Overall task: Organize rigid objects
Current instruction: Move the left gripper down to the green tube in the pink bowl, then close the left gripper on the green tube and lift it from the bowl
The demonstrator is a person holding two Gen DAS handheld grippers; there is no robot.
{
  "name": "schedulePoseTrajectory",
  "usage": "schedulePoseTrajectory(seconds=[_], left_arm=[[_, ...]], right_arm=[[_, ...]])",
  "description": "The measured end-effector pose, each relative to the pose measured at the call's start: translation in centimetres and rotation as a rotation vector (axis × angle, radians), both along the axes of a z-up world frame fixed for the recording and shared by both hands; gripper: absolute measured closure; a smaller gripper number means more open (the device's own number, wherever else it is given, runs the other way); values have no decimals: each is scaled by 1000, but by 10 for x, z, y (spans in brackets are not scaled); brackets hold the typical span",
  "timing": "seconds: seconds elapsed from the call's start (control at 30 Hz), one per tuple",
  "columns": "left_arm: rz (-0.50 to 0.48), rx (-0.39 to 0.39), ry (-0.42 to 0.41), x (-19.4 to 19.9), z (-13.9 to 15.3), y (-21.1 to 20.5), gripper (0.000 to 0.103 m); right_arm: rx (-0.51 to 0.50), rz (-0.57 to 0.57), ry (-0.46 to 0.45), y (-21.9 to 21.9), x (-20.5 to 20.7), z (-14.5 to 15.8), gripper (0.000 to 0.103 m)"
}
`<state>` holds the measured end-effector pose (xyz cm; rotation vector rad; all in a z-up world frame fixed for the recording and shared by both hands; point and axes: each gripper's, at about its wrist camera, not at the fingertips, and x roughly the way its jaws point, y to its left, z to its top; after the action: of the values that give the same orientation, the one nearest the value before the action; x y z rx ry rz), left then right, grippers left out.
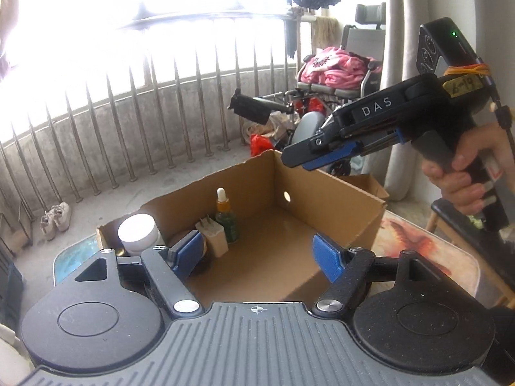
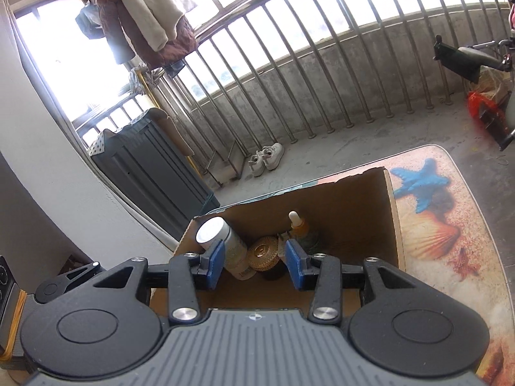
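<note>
An open cardboard box (image 1: pixel 331 206) stands on a table with a seashell print (image 2: pixel 450 225). In its left part stand a white-lidded jar (image 1: pixel 139 233), a beige plug adapter (image 1: pixel 215 239) and a green dropper bottle (image 1: pixel 226 220). The right wrist view shows the white bottle (image 2: pixel 222 241), a gold-lidded jar (image 2: pixel 264 252) and the dropper bottle (image 2: pixel 301 226) there. My left gripper (image 1: pixel 257 254) hovers over the box, open and empty. My right gripper (image 2: pixel 256 263) hangs above the items, jaws apart, gripping nothing. A hand (image 1: pixel 463 173) holds the right gripper (image 1: pixel 296 159) over the box's far right corner.
The box's right half is bare cardboard. A metal railing (image 1: pixel 161 122) runs behind the table, with white shoes (image 2: pixel 267 157) on the floor. A wheelchair with pink cloth (image 1: pixel 334 70) stands at the back right, and a grey cabinet (image 2: pixel 154 167) at the left.
</note>
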<state>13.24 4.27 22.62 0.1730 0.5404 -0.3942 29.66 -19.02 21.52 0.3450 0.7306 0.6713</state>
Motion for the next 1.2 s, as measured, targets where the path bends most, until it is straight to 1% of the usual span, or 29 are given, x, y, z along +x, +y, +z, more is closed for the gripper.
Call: schedulePoseTrajectory(seconds=[0.1,0.13,0.17,0.2,0.33,0.4,0.53,0.6,0.73,0.77,0.8,0.87,0.97,1.03,1.1,1.13,1.2], left_arm=[[-20,-16,9,-9,-12,-5,28],[-25,-16,7,-14,-15,-6,28],[-31,-18,7,-22,-19,-4,28],[-33,-20,11,-28,-22,-3,28],[-7,-56,67,-49,-36,9,29],[10,-70,92,-56,-43,17,30],[42,-97,131,-60,-64,26,34],[42,-120,148,-62,-76,27,37],[21,-128,138,-56,-93,18,43],[13,-130,137,-53,-96,15,45],[2,-127,138,-49,-99,10,50],[-15,-116,136,-39,-105,1,54],[-42,-98,158,-22,-113,-11,63],[-52,-92,178,-11,-119,-17,65],[-36,-90,210,-2,-126,-20,76],[-28,-92,226,2,-128,-20,77],[-17,-88,263,8,-133,-21,85]], right_arm=[[-11,20,-42,-1,-25,18,58],[-11,26,-54,-2,-33,21,56],[-10,36,-64,-4,-42,25,50],[-8,44,-71,-5,-50,26,48],[-4,70,-88,-17,-83,23,48],[7,72,-98,-24,-101,16,48],[-25,61,-89,-29,-121,-9,48],[-39,65,-62,-28,-126,-24,48],[-39,54,26,-25,-126,-62,48],[-45,46,48,-23,-123,-72,48],[-49,36,73,-21,-120,-81,48],[-40,23,114,-22,-118,-96,48],[-19,10,145,-23,-112,-112,48],[-12,0,150,-24,-107,-116,48],[2,-15,158,-26,-103,-120,48],[13,-22,164,-27,-100,-121,48],[27,-30,174,-29,-97,-123,48]])
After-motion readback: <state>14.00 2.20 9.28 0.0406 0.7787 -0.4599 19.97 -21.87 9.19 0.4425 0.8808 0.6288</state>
